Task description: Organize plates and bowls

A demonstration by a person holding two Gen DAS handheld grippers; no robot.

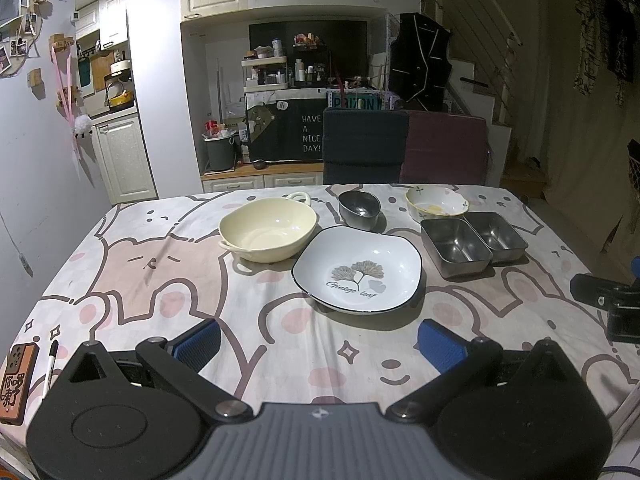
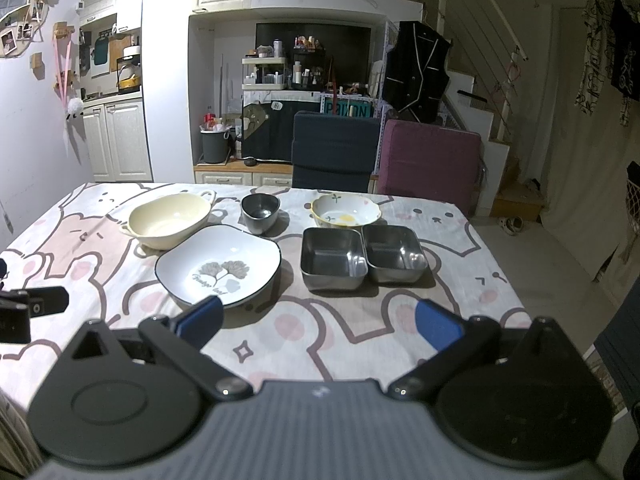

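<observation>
A white plate with a ginkgo leaf print [image 1: 357,269] [image 2: 218,264] lies mid-table. Behind it sit a cream two-handled bowl [image 1: 267,229] [image 2: 170,221], a small dark metal bowl [image 1: 359,209] [image 2: 260,212] and a floral bowl [image 1: 436,202] [image 2: 345,210]. Two steel rectangular trays [image 1: 456,246] [image 1: 496,236] [image 2: 334,258] [image 2: 395,253] stand side by side on the right. My left gripper [image 1: 318,344] is open, low over the near table, short of the plate. My right gripper [image 2: 318,322] is open too, its left blue pad [image 2: 202,318] in front of the plate's near rim.
The table [image 1: 160,280] wears a cartoon-cat cloth. A phone [image 1: 18,380] and a marker [image 1: 51,364] lie at its near left corner. Two chairs, dark blue [image 2: 334,152] and maroon [image 2: 430,160], stand at the far edge. Each view catches part of the other gripper [image 1: 608,300] [image 2: 28,308].
</observation>
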